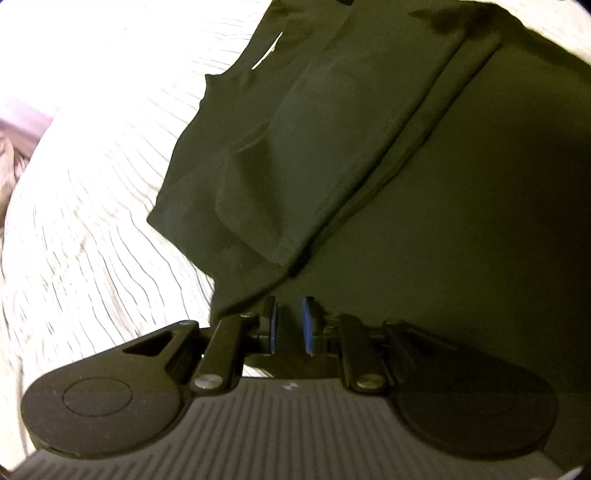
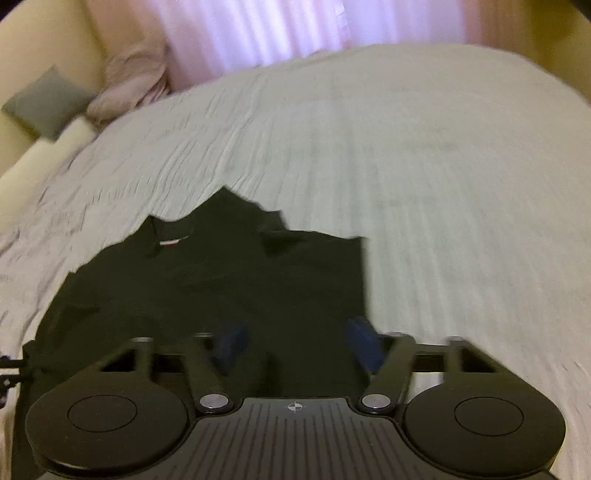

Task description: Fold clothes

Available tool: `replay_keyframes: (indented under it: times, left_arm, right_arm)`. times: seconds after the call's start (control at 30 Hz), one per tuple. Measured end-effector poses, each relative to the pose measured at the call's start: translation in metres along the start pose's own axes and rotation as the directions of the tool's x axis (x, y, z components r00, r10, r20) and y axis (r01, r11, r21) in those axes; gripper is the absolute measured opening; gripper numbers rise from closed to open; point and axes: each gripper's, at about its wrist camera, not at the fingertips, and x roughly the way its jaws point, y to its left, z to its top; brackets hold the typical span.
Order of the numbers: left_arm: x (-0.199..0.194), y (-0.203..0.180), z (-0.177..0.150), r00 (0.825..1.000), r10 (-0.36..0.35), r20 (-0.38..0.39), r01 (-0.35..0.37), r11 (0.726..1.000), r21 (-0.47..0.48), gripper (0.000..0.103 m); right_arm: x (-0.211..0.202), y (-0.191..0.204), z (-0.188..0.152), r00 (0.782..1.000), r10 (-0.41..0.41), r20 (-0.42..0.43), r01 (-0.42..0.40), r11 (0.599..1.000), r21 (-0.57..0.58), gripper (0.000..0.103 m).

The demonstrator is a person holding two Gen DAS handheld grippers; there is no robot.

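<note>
A dark green-black garment lies spread on the bed, with one panel folded over along a long diagonal seam. My left gripper hovers over the garment's near edge, its blue pads a narrow gap apart with nothing between them. In the right wrist view the same garment lies in front, its collar with a small striped label at the far side. My right gripper is wide open over the garment's right edge, empty.
The bed has a white ribbed cover stretching far to the right and ahead. Pink and grey pillows sit at the far left by a cream headboard. A bright curtain hangs behind the bed.
</note>
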Motion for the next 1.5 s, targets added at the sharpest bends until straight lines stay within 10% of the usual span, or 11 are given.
replay_keyframes:
  times: [0.17, 0.5, 1.13, 1.5]
  left_arm:
    - [-0.01, -0.006, -0.021, 1.0, -0.003, -0.017, 0.002, 0.998, -0.056, 0.017]
    - [-0.022, -0.02, -0.043, 0.998, -0.061, -0.032, 0.055, 0.986, -0.155, 0.022]
    - [-0.057, -0.154, -0.093, 0.978, -0.076, -0.193, 0.063, 0.995, -0.076, 0.024]
    - [-0.097, -0.18, -0.14, 0.991, -0.066, -0.121, 0.066, 0.998, -0.001, 0.029]
  right_arm:
    - [0.069, -0.012, 0.022, 0.995, -0.045, -0.089, 0.047, 0.999, 0.024, 0.061]
    - [-0.018, 0.004, -0.037, 0.999, -0.054, 0.006, 0.054, 0.994, 0.094, 0.061]
    - [-0.122, 0.011, -0.194, 0.959, 0.007, -0.283, -0.015, 0.999, -0.028, 0.063]
    - [-0.168, 0.047, -0.261, 0.937, -0.078, -0.34, 0.035, 0.991, -0.131, 0.077]
